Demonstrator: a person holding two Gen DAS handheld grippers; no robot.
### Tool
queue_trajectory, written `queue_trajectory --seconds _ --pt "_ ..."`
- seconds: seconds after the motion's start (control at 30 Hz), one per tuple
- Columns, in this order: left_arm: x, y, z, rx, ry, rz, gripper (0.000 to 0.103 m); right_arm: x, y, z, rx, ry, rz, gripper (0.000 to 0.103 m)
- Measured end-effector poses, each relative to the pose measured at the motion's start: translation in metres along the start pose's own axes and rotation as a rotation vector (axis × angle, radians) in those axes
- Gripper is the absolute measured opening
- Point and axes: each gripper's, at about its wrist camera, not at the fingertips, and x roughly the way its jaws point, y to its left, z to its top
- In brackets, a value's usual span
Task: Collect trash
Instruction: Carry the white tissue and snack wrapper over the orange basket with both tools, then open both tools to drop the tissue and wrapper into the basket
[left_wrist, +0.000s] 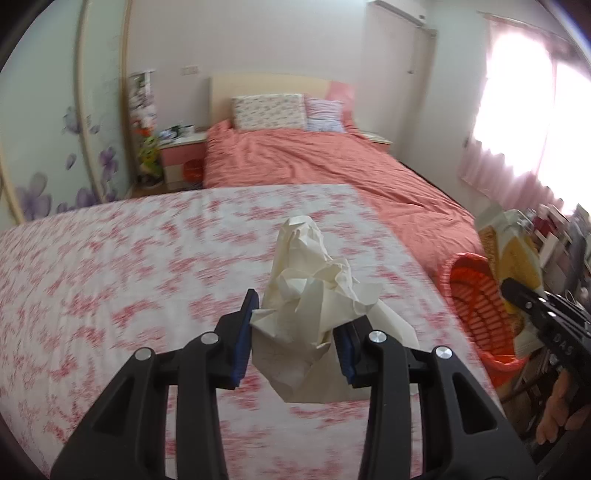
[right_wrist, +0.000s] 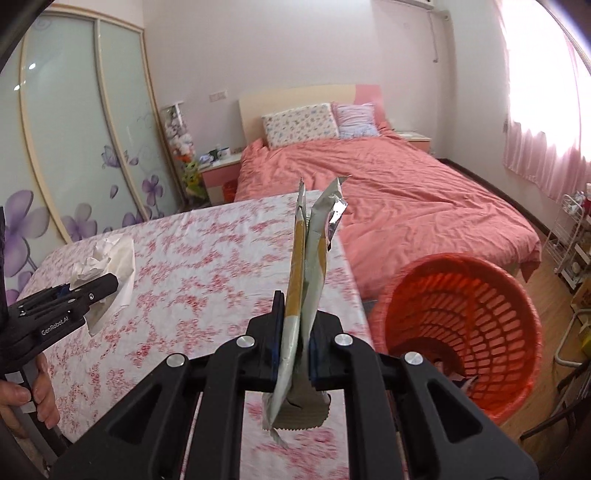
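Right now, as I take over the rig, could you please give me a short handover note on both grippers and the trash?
Left gripper: shut on crumpled white paper, held above the floral tablecloth.
Right gripper: shut on a flattened snack wrapper, also off the table.
Orange waste basket: on the floor at the table's right end, beside the bed; some trash lies at its bottom.
Done: both pieces picked up.
Left: carry each over the basket and release. No other trash shows on the tablecloth.

Orange basket (right_wrist: 461, 332) mouth open at 3 o'clock off the table (right_wrist: 207, 266) edge; tabletop bare ahead. Bed (right_wrist: 406, 206) blocks 12 o'clock; clutter, maybe shelving (right_wrist: 569, 243), crowds 4 o'clock.
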Motion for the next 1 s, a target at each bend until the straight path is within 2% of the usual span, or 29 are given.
queue_trajectory --seconds 0.3,0.5,0.73,0.77,0.83,0.9,0.97,1.0 --pt "0.011 -0.089 0.012 0.096 -0.009 -0.155 0.038 -0.014 -0.065 0.000 0.096 -0.037 -0.059 0.011" --pt "0.038 -0.159 0.011 0.161 0.024 -0.273 0.039 -0.010 -0.114 -0.004 0.172 -0.036 -0.094 0.011" --pt "0.086 -0.228 0.005 0.229 0.090 -0.353 0.041 0.009 -0.163 -0.009 0.260 -0.016 -0.119 0.012" --pt "0.094 -0.235 0.004 0.233 0.098 -0.354 0.042 0.016 -0.172 -0.010 0.282 -0.005 -0.121 0.014" --pt "0.108 -0.250 0.003 0.246 0.112 -0.356 0.050 0.025 -0.183 -0.012 0.316 0.009 -0.123 0.017" --pt "0.121 -0.259 0.001 0.259 0.123 -0.338 0.058 0.031 -0.190 -0.014 0.345 0.022 -0.120 0.029" --pt "0.131 -0.263 -0.001 0.263 0.137 -0.319 0.061 0.033 -0.194 -0.017 0.361 0.025 -0.123 0.044" --pt "0.134 -0.262 -0.002 0.260 0.143 -0.306 0.064 0.032 -0.194 -0.018 0.365 0.025 -0.128 0.048"
